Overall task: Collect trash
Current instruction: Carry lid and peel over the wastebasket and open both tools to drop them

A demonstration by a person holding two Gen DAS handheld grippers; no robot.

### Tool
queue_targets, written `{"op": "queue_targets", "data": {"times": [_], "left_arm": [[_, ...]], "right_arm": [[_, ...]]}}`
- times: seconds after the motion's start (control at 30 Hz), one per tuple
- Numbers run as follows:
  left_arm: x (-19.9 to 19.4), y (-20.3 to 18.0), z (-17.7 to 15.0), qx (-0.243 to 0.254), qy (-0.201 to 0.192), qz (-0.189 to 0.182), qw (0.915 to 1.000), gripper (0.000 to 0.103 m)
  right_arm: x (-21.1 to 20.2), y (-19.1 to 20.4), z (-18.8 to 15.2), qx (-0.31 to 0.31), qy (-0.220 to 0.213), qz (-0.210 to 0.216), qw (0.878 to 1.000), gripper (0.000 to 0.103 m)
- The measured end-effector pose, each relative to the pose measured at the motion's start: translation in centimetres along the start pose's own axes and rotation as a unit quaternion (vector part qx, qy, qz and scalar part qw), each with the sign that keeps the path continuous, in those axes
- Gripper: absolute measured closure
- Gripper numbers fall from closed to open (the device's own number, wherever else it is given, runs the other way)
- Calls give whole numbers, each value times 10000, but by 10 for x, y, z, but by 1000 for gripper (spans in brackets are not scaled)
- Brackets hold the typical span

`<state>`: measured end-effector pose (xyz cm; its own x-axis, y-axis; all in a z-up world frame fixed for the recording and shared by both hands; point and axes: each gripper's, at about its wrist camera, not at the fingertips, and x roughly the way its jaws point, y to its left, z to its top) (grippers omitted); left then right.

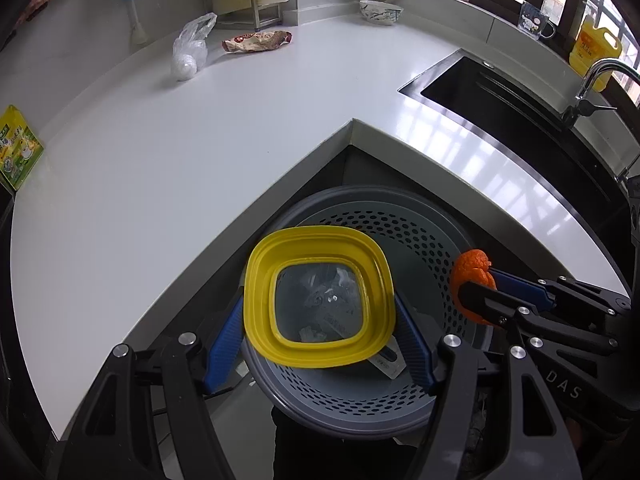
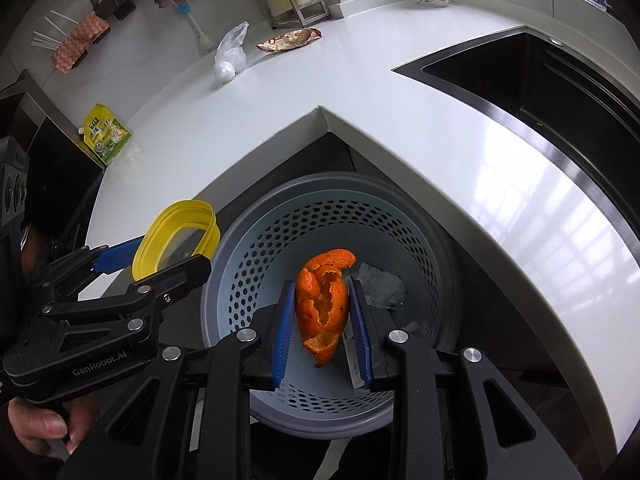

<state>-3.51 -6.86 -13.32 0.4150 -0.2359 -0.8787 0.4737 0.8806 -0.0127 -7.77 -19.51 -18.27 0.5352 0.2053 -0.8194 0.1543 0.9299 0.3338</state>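
Trash collection at a corner of a white desk (image 1: 240,128): my left hand-held gripper (image 1: 320,330) grips a yellow-rimmed plastic lid (image 1: 318,298) between its blue pads, above a grey perforated bin (image 2: 320,232) tucked into the corner. My right hand-held gripper (image 2: 322,316) clamps an orange peel (image 2: 324,300) directly over the bin's opening. Farther back on the desk lie a crumpled snack wrapper (image 1: 258,41), a knotted clear plastic bag (image 1: 190,48) and a green-yellow packet (image 2: 106,134). I see a dark sink (image 1: 520,120) to the right
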Motion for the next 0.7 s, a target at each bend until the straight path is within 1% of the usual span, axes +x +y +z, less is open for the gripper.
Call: {"op": "queue_targets", "data": {"times": [0.2, 0.43, 0.47, 0.5, 0.57, 0.7], "left_arm": [[5, 0, -6, -49, 87, 37, 9999, 36], [5, 0, -8, -117, 124, 92, 9998, 33], [4, 0, -9, -136, 136, 108, 9998, 32], [4, 1, -9, -161, 136, 115, 9997, 30], [2, 2, -10, -208, 116, 168, 9996, 27], [0, 4, -11, -292, 113, 273, 9991, 25]], "right_arm": [[13, -1, -3, -46, 189, 76, 9998, 76], [14, -4, -4, -79, 213, 73, 9997, 76], [12, -5, -4, -57, 189, 67, 9998, 74], [11, -7, -3, -24, 165, 70, 9998, 67], [8, -9, -2, 6, 95, 47, 9999, 61], [4, -13, -2, 13, 62, 33, 10000, 59]]}}
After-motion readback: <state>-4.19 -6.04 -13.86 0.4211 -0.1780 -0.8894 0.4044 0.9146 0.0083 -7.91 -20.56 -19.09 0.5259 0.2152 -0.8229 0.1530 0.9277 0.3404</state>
